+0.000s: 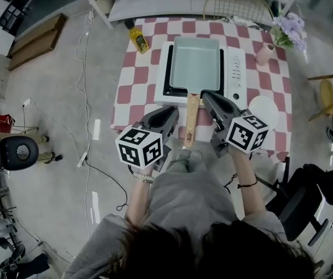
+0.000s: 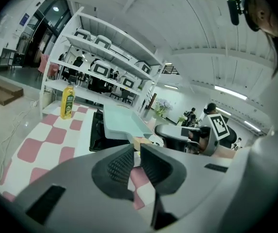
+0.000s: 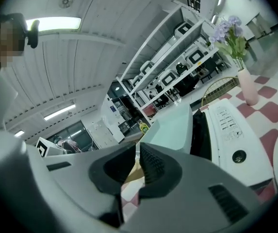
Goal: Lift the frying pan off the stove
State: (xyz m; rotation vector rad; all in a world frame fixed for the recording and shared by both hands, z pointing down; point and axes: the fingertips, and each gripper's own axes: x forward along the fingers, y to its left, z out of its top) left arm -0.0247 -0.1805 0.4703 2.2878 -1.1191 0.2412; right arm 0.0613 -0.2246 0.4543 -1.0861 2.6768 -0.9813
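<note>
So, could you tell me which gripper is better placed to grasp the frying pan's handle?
Probably right: the right gripper sits beside the wooden handle, close to the frying pan, with the handle showing just past its jaws. The left gripper sits slightly farther off. Both are shut.

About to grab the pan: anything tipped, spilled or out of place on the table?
Nothing stands out. The frying pan sits square on the stove, the bottle and flower vase stand upright, and no spill shows on the tablecloth.
</note>
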